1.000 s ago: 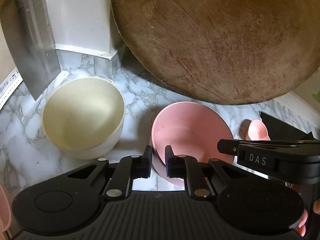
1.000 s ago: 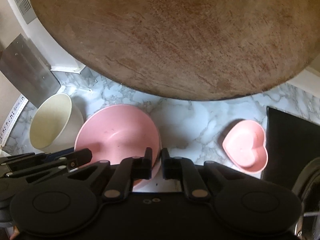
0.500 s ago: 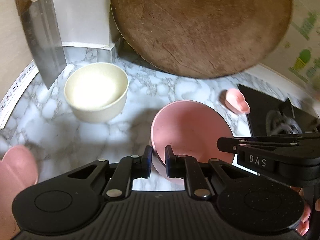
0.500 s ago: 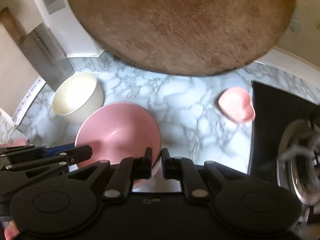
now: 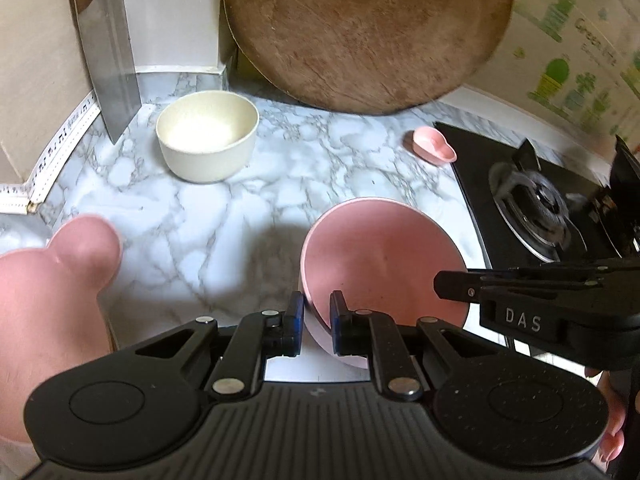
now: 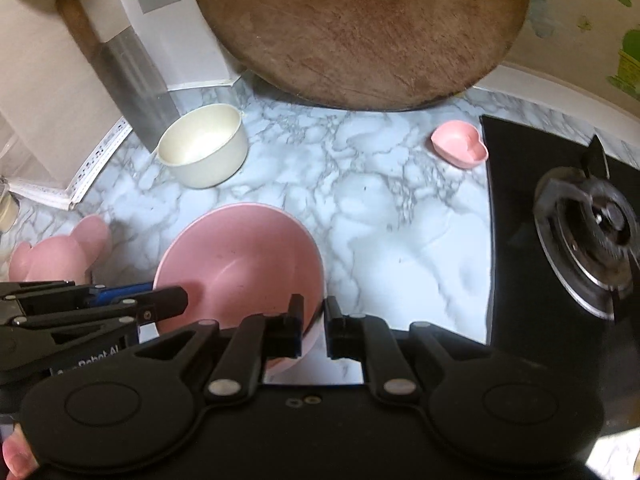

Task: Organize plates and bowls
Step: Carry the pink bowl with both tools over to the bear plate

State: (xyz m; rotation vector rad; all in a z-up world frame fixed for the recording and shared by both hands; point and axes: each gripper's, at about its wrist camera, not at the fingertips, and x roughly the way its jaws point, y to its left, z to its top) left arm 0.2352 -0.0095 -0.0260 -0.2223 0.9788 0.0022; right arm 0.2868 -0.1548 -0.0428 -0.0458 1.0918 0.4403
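The pink bowl (image 5: 380, 264) hangs above the marble desk (image 5: 224, 208), gripped at its rim from two sides. The left gripper (image 5: 316, 320) has its fingers (image 5: 296, 316) closed onto the near-left rim, one inside the wall and one outside; the right gripper (image 6: 314, 326) is clamped the same way on the near-right rim (its fingers (image 6: 294, 326) nearly shut, with only the thin wall between them). The bowl thus lies directly ahead of both pairs of fingers, mouth up and slightly tipped, shared evenly by both hands.

Farther off, at the far left, the cream bowl (image 5: 207, 142) stands upright near a cleaver (image 5: 110, 60) leaning on the wall. It looks the likely partner for stacking, and the left hand is nearer to it. A small heart-shaped pink dish (image 6: 460, 148) rests at the far right, just beside the black stove (image 6: 560, 232). A pink bear-shaped plate (image 5: 52, 292) lies at the near left. A round wooden board (image 5: 360, 28) leans at the back.
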